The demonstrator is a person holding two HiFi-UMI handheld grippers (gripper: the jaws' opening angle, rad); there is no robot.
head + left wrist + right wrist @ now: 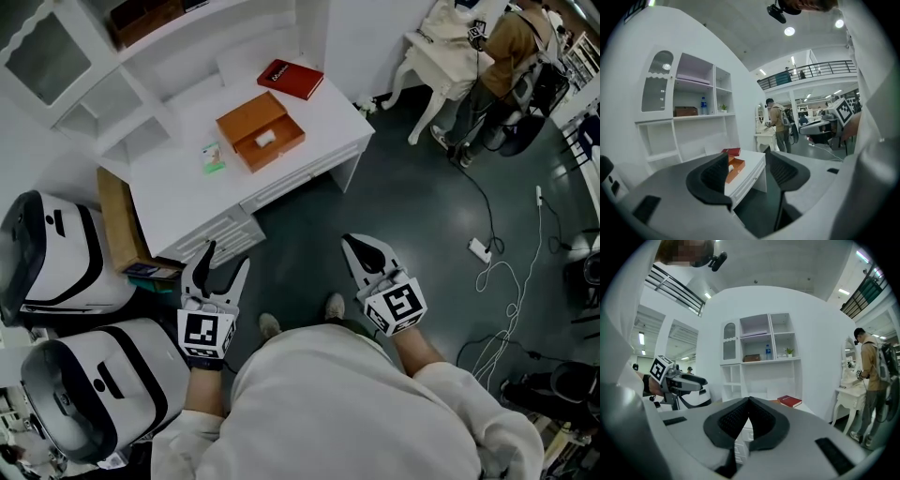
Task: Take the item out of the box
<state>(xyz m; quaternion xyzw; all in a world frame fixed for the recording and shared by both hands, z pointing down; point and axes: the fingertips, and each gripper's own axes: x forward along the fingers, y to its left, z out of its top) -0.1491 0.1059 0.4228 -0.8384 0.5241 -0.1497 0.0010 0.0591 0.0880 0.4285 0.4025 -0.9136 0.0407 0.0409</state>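
An open orange box [261, 131] lies on the white desk [178, 187] far ahead, with a small white item [266, 138] inside it. Both grippers hang well short of the desk, above the dark floor. My left gripper [227, 255] is open with nothing between its jaws. Between those jaws in the left gripper view [746, 159], the orange box [736, 168] shows in the distance. My right gripper [349, 241] is shut and empty, its pads pressed together in the right gripper view [749, 401].
A red book [290, 79] and a small green-and-white packet [214, 157] also lie on the desk. A white shelf unit [112, 84] stands behind it. Two white pod-shaped machines [56, 253] stand at left beside a cardboard box [117, 220]. Cables [506, 281] trail across the floor at right, near a person [511, 47].
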